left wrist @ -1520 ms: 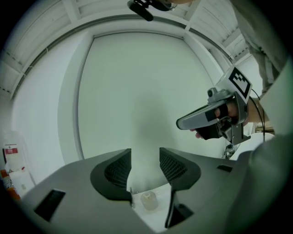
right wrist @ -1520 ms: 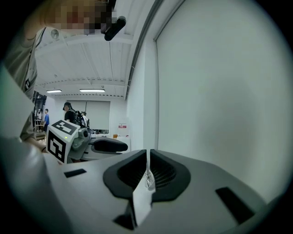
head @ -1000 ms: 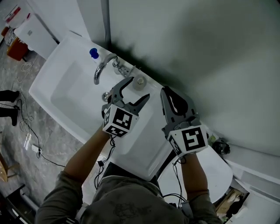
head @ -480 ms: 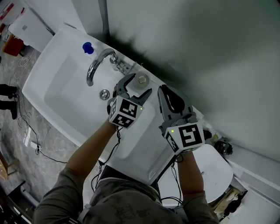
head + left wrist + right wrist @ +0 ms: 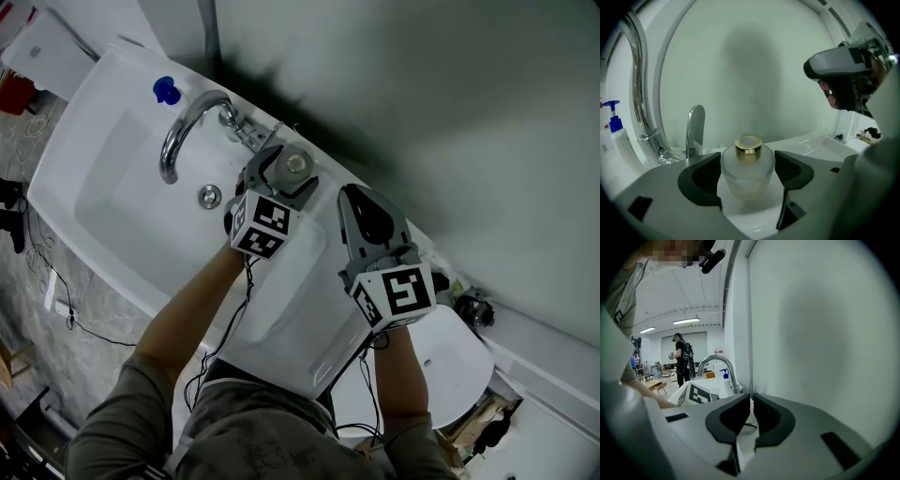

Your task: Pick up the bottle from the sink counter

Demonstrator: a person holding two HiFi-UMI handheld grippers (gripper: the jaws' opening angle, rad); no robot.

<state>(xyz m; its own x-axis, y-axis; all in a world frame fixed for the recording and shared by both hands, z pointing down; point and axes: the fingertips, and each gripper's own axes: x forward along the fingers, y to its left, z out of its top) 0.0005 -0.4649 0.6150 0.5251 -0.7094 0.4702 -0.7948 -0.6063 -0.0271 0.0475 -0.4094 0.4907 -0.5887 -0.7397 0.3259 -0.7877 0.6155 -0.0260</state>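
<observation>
A squat frosted-glass bottle (image 5: 747, 176) with a gold cap stands on the white sink counter (image 5: 305, 277), just right of the tap. My left gripper (image 5: 284, 174) has a jaw on each side of it, and both dark pads lie against its sides. From the head view only the bottle's (image 5: 297, 164) cap and shoulder show between the fingers. My right gripper (image 5: 361, 199) hovers over the counter to the right, close to the wall. It is shut, its pads meet and nothing is between them (image 5: 752, 401).
The chrome faucet (image 5: 183, 131) arches over the basin (image 5: 112, 197) to the left, with a drain plug (image 5: 209, 195) below it. A blue pump dispenser (image 5: 166, 90) stands at the far left of the counter. The wall runs right behind. A person (image 5: 682, 359) stands far off.
Both grippers have come down toward the counter. The left one moved forward over the bottle, which now sits between jaws that stand narrower than before. The right stays shut.
</observation>
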